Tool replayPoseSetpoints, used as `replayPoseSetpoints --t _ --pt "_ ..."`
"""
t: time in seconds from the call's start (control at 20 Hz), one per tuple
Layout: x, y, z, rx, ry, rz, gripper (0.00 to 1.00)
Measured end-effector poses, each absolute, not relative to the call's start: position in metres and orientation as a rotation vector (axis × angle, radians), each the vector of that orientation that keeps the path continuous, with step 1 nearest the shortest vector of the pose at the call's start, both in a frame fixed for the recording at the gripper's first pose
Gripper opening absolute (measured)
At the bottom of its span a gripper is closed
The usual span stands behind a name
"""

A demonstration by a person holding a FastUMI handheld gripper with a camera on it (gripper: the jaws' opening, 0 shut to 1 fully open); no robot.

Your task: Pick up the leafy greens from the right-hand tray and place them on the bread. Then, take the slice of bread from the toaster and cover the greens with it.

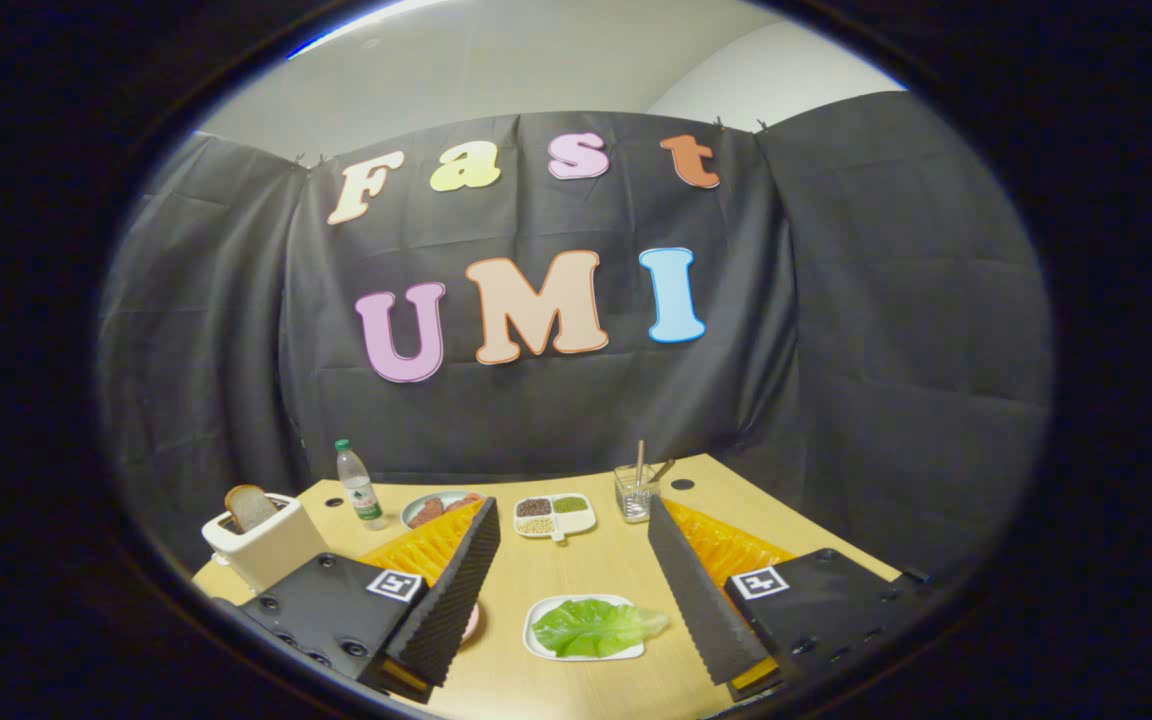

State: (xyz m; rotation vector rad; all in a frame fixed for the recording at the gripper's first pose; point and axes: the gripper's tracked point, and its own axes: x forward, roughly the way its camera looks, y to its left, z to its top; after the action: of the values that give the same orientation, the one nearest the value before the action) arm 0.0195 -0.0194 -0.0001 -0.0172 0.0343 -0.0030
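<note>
Item: leafy greens [598,627], flat on white tray [536,645], counter [596,570], between my fingers. My gripper [576,610]: jaws wide apart, empty. Advice: descend, pinch leaf's thick middle, not tray rim.

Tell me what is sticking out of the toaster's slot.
A slice of bread stands in the toaster, its upper part showing above the slot; its lower part is hidden inside. The gripper hangs well clear, jaws open, with the leafy greens between them.
</note>
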Motion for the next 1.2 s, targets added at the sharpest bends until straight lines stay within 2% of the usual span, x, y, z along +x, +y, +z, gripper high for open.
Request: replayPoseSetpoints --t 0.55,1.2 --pt "0.059 -0.054 -0.066 -0.04 0.211 -0.005 0.96" --pt "0.105 -0.1 -0.217 -0.091 0.603 0.064 0.96"
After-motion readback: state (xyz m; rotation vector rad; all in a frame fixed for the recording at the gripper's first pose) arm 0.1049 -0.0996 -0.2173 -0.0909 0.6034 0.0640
